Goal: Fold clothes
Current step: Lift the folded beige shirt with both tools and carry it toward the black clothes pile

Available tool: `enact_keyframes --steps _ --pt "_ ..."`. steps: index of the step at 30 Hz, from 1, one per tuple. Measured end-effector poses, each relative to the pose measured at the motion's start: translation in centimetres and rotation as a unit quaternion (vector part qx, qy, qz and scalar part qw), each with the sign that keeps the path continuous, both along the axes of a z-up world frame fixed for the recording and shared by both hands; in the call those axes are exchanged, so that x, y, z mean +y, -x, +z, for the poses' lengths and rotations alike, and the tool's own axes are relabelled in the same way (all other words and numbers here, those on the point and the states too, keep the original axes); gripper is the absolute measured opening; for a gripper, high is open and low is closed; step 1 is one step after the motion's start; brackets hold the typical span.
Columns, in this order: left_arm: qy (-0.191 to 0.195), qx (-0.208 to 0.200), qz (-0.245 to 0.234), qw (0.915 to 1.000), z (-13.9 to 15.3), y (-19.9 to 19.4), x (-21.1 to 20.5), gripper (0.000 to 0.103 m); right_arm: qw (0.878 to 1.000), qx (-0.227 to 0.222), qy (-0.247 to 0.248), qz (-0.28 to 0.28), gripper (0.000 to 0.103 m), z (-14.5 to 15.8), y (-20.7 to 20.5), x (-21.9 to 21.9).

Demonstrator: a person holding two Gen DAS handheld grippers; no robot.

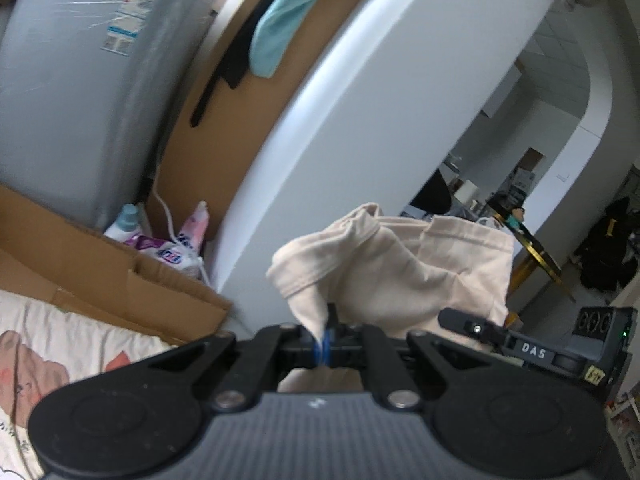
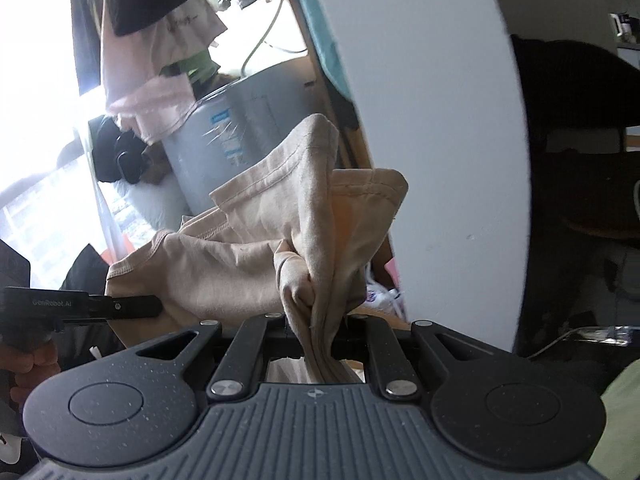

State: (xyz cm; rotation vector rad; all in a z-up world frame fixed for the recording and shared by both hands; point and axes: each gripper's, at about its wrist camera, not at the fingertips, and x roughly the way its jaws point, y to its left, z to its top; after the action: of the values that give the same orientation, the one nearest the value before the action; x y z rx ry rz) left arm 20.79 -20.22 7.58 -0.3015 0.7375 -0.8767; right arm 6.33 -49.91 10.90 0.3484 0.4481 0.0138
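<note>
Nearest the lens in the left wrist view, the left gripper [image 1: 325,346] is seen clamped tight on a thin corner of the beige garment [image 1: 400,268], which is held up in the air ahead of it. In the right wrist view, the right gripper [image 2: 320,340] is closed on a thick bunched fold of the same garment [image 2: 248,248], the cloth spilling between its jaws. The garment is stretched loosely between both grippers, clear of any surface.

A white curved wall [image 1: 360,120] is noted directly behind the garment. To its left stand a grey appliance [image 1: 80,80], a cardboard box [image 1: 100,264] and bottles and packets [image 1: 160,244] on the floor. A teal cloth [image 1: 288,20] is hung above. A printed bedsheet [image 1: 48,352] is visible at lower left. Hanging clothes [image 2: 152,40] are recorded against a bright window in the right wrist view.

Open room is observed to the right, past the wall edge, where a gold-legged table [image 1: 532,248] stands well apart.
</note>
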Motion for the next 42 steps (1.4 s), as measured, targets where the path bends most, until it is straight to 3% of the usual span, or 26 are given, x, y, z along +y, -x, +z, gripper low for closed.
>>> enact_keyframes --steps 9,21,32,37,42 --pt "0.009 0.025 -0.049 0.9985 -4.2 -0.3 -5.2 0.002 0.999 0.025 -0.005 -0.045 0.009 -4.2 2.8 -3.9" --pt "0.01 0.036 -0.118 0.9923 -14.6 -2.0 -11.5 0.002 0.991 0.056 -0.013 -0.12 0.009 -14.2 4.2 -8.5" --pt "-0.02 0.011 -0.187 0.9821 -22.0 -2.3 -13.3 0.002 0.985 0.1 0.012 -0.137 0.009 -22.8 2.6 -8.1" --pt "-0.016 0.023 -0.192 0.981 -25.3 -3.8 -13.3 0.002 0.983 0.119 0.055 -0.127 0.009 -25.4 1.1 -7.5" --pt "-0.015 0.033 -0.19 0.9811 -28.1 -5.1 -13.1 0.002 0.982 0.132 0.051 -0.122 0.009 -27.9 -0.2 -8.0"
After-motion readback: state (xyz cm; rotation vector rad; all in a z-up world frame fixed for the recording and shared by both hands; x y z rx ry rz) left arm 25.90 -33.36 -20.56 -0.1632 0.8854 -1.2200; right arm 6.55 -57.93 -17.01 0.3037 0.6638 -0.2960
